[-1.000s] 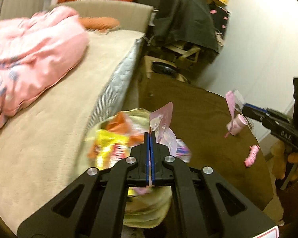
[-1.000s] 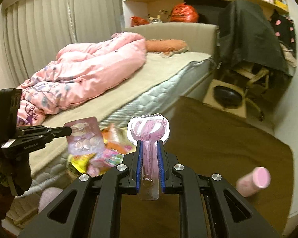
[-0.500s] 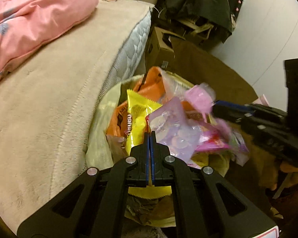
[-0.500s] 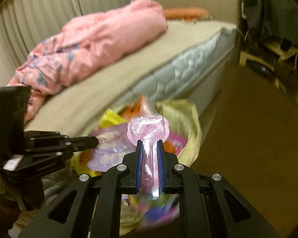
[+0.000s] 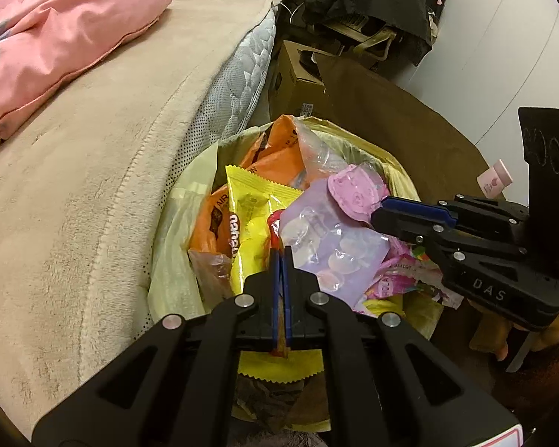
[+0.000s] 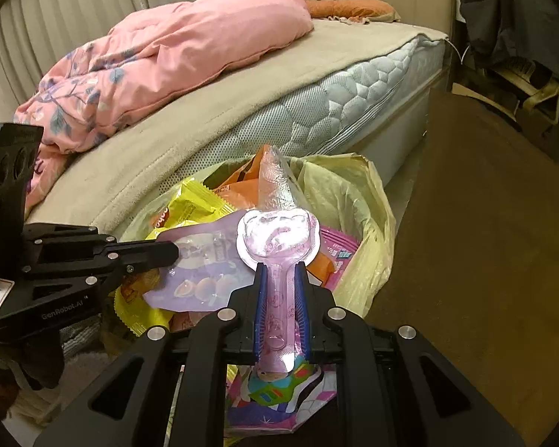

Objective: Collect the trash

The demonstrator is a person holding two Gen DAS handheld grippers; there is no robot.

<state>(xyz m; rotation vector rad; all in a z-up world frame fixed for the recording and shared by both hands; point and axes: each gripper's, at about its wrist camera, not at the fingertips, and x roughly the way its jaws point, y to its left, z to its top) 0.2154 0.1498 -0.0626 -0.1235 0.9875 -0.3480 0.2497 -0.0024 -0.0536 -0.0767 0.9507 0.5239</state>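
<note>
Left gripper [image 5: 280, 257]: jaws pressed nearly together on the edge of a lilac blister pack [image 5: 331, 238]; the pack is held above the open trash bag [image 5: 175, 223]. In the right wrist view the same gripper [image 6: 167, 251] reaches in from the left with the pack [image 6: 201, 264] at its tip.

Right gripper [image 6: 281, 283]: jaws narrow, clamped on the stem of a pink lollipop-shaped wrapper [image 6: 277, 240]. Its head stands over the bag's contents. In the left wrist view this gripper [image 5: 385, 210] enters from the right with the wrapper [image 5: 356, 192] at its tip.

Trash bag: pale yellow, standing on the floor just beside the mattress [image 6: 339, 111]; rim [image 6: 354, 186] open. Filled high with a yellow snack wrapper [image 5: 257, 219], an orange packet [image 5: 279, 149] and a clear plastic piece [image 6: 275, 182].

Change since one second ago: both grippers have come from over the brown floor to directly above the bag; both items remain gripped, neither released.

Change since half a second ago: grip unchanged; the two held items now sit closer together, the pink wrapper head touching or overlapping the lilac pack.

Surroundings: pink quilt [image 6: 182, 52] on the bed; pink bottle [image 5: 495, 178] lying on the brown floor [image 6: 484, 260], well apart from the bag.
</note>
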